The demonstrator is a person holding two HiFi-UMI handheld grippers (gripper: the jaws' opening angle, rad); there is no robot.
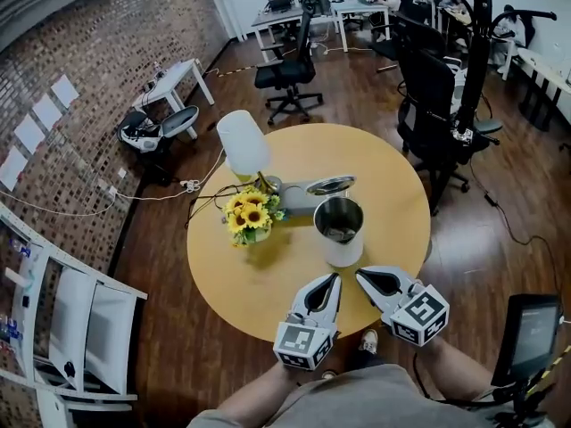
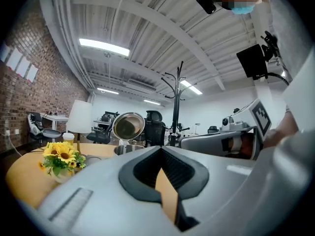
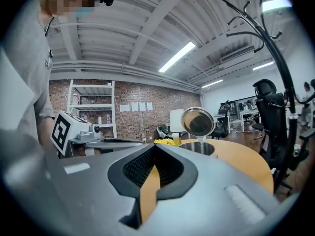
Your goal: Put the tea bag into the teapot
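A steel teapot [image 1: 340, 226] stands on the round wooden table [image 1: 393, 194], its hinged lid [image 1: 330, 185] tipped open. Something dark lies inside it; I cannot tell what. No tea bag shows anywhere else. My left gripper [image 1: 335, 277] and right gripper [image 1: 359, 275] hover side by side over the table's near edge, just short of the pot, both shut with nothing between the tips. The left gripper view has its tips [image 2: 160, 147] together, with the pot's lid [image 2: 128, 126] beyond them. In the right gripper view the tips [image 3: 155, 145] meet too, and the teapot [image 3: 198, 145] sits ahead to the right.
A vase of sunflowers [image 1: 250, 217] and a white table lamp [image 1: 243, 141] stand left of the pot. Behind the table are black office chairs [image 1: 290, 69] and a coat stand [image 1: 477, 61]. A white shelf unit [image 1: 62, 328] stands at the left by the brick wall.
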